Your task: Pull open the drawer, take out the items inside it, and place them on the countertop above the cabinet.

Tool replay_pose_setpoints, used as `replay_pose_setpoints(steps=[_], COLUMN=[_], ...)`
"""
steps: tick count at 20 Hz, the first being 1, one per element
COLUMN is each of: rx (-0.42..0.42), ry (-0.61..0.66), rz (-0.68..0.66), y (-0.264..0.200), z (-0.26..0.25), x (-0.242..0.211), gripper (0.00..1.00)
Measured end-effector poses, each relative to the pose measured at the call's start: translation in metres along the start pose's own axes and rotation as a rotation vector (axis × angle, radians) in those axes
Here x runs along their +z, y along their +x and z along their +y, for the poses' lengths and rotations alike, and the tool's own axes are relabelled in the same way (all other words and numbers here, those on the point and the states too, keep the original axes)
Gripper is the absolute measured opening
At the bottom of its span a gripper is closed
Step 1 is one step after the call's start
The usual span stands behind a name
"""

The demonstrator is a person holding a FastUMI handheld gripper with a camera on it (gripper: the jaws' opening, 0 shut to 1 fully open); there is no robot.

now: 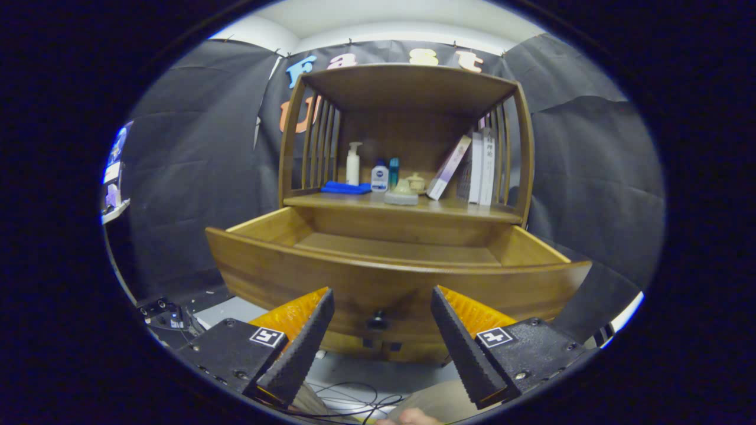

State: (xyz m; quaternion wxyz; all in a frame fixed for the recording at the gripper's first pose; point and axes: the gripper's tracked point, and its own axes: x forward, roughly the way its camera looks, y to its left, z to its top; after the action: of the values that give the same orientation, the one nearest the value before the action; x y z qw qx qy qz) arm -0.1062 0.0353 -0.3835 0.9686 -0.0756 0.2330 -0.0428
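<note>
- We saw the drawer (390, 268) pulled well out of the wooden cabinet (407, 94), its visible floor bare; the front wall hid the nearest part.
- Its small dark knob (377, 321) sat just ahead of the gripper (383, 316), between the two fingers.
- We found the fingers spread wide apart, holding nothing.
- On the countertop (460, 208) above stood a white pump bottle (353, 164), a folded blue cloth (345, 188), two small bottles (385, 175), a lidded dish (401, 193) and leaning books (472, 166).

Wooden drawer (390, 277) pulled fully open, inside bare; small dark knob (377, 321) centred on curved front. Countertop (407, 206) above it.
</note>
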Motion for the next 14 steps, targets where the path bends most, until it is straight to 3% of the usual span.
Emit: replay_pose_setpoints(steps=[5, 14], rx=[-0.034, -0.117], ry=[0.018, 0.083], rz=[0.063, 0.059], y=[0.019, 0.043], z=[-0.002, -0.009], x=[-0.017, -0.008], gripper=[1.0, 1.0])
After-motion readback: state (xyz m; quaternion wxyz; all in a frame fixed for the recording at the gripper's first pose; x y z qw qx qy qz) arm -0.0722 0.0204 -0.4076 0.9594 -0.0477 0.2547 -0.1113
